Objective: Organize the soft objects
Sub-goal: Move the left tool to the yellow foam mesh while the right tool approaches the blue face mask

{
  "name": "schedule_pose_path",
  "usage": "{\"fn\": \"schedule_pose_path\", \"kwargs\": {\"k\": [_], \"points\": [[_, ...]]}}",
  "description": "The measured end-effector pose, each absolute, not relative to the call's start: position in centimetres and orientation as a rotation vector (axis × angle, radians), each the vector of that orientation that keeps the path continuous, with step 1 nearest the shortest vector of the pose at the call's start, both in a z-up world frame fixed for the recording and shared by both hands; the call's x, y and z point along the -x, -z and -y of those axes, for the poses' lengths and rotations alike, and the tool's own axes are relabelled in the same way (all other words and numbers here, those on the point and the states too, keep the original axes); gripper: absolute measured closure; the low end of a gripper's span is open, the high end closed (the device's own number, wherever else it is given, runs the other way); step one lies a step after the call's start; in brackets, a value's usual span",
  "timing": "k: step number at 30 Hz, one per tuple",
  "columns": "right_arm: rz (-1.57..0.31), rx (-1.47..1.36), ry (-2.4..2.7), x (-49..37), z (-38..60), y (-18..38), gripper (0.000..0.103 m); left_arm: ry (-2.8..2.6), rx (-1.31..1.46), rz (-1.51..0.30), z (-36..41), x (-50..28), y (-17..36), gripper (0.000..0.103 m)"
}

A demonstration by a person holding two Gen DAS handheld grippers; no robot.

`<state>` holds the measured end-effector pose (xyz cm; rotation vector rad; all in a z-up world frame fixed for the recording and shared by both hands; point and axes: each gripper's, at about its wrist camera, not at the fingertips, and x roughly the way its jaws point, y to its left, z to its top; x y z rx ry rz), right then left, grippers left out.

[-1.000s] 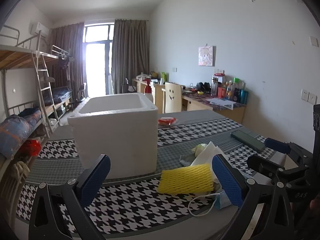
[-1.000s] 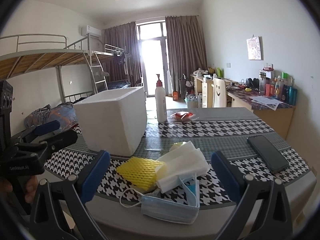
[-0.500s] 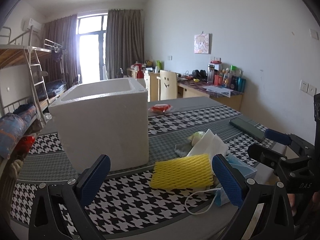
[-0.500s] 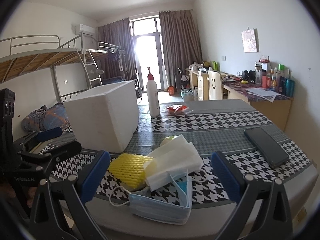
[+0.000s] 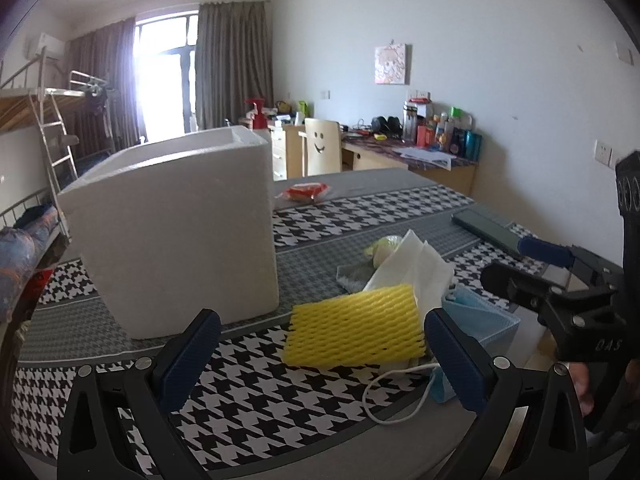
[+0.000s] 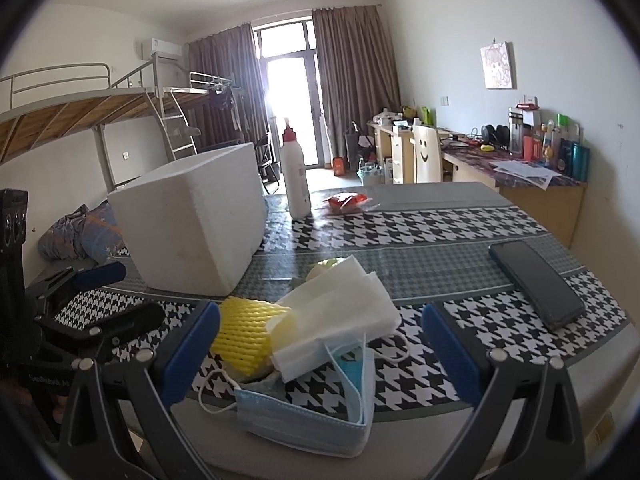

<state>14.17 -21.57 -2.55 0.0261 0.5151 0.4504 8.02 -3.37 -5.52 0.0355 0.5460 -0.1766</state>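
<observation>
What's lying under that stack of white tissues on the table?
The white tissues rest on a yellow foam net and the blue face mask. A pale yellowish lump peeks out behind. Anything else beneath is covered.

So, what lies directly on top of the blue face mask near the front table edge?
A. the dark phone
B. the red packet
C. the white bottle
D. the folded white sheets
D: in the right wrist view the folded white sheets rest on the blue face mask, overlapping its upper edge.
</observation>
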Motion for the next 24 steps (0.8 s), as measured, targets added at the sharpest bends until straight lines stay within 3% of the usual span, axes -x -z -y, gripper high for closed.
{"fn": "schedule_pose_path", "kwargs": {"k": [11, 14, 24], "points": [[-0.558, -0.037, -0.434, -15.2, 21.6, 3.4, 0.001, 0.246, -0.140, -0.652, 4.6, -9.7, 8.1, 0.001], [-0.570, -0.040, -0.430, -15.6, 21.6, 3.6, 0.001, 0.252, -0.122, -0.672, 4.5, -10.4, 8.4, 0.006], [-0.591, -0.045, -0.425, -16.6, 21.9, 4.1, 0.001, 0.315, -0.085, -0.704, 5.5, -11.7, 8.9, 0.008]]}}
